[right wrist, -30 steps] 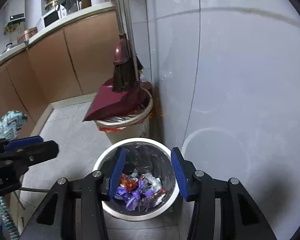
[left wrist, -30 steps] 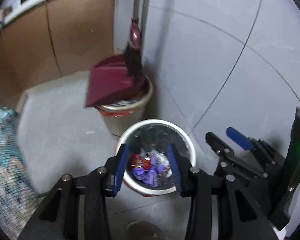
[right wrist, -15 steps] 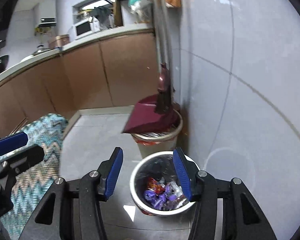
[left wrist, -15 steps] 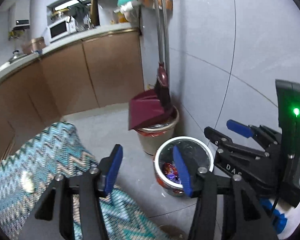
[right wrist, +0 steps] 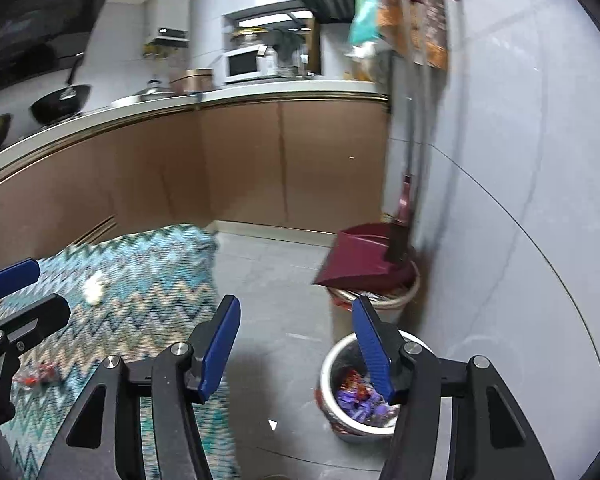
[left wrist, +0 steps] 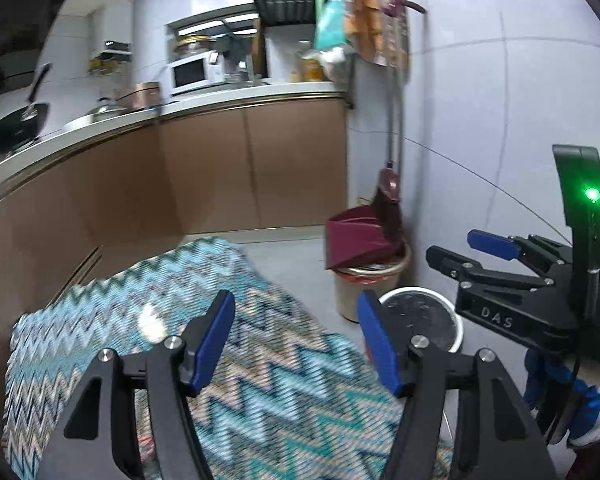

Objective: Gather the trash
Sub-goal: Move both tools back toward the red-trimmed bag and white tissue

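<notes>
A white-rimmed trash bin point(right wrist: 332, 364) stands on the floor by the wall, holding purple and red wrappers point(right wrist: 360, 398); it also shows in the left wrist view point(left wrist: 454, 314). A crumpled white scrap point(right wrist: 94, 288) lies on the zigzag cloth point(right wrist: 140, 292), also in the left wrist view point(left wrist: 150, 322). A red wrapper point(right wrist: 40, 372) lies on the cloth lower left. My left gripper point(left wrist: 296, 338) is open and empty above the cloth. My right gripper point(right wrist: 296, 344) is open and empty, left of the bin.
A second bin point(right wrist: 384, 304) with a maroon dustpan point(right wrist: 360, 258) and broom stands behind the white one against the grey wall. Brown cabinets point(right wrist: 240, 164) under a counter with a microwave and pans run along the back.
Both grippers have lifted and swung left, away from the white bin, toward the zigzag cloth. The kitchen counter has come into view. Both stay open and empty.
</notes>
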{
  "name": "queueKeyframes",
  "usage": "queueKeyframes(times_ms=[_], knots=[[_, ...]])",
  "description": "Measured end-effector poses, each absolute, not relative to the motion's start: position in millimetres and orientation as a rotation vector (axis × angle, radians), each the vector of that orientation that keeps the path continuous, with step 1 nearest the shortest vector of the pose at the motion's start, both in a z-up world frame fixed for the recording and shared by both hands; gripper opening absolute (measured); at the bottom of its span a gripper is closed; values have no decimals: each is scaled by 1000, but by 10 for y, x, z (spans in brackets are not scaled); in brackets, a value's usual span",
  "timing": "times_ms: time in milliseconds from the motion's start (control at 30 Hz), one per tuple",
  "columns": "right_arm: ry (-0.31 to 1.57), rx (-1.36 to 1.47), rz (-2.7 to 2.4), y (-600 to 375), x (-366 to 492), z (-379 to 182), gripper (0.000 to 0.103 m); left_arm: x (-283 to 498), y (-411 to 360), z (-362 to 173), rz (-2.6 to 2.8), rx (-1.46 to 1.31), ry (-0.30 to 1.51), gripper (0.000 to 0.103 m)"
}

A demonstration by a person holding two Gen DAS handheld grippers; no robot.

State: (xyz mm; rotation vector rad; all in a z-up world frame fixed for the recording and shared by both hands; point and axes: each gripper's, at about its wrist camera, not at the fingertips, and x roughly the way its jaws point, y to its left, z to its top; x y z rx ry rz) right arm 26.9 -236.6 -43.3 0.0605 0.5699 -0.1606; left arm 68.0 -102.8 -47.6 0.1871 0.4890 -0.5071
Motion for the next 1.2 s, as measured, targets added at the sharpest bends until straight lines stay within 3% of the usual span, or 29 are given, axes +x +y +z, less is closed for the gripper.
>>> queueKeyframes(times_ms=[233,933,1200], knots=[[565,18,-41,-1867,373,-357,57,674,-421,-498,-401,136,491,69],[613,-16,197,-1162,797,-443,64,1063,1288,-928,-194,-51,603,70],[681,-4,264,-1030,1125,-703,64,1116,918,-1249,-450,64,711,69]])
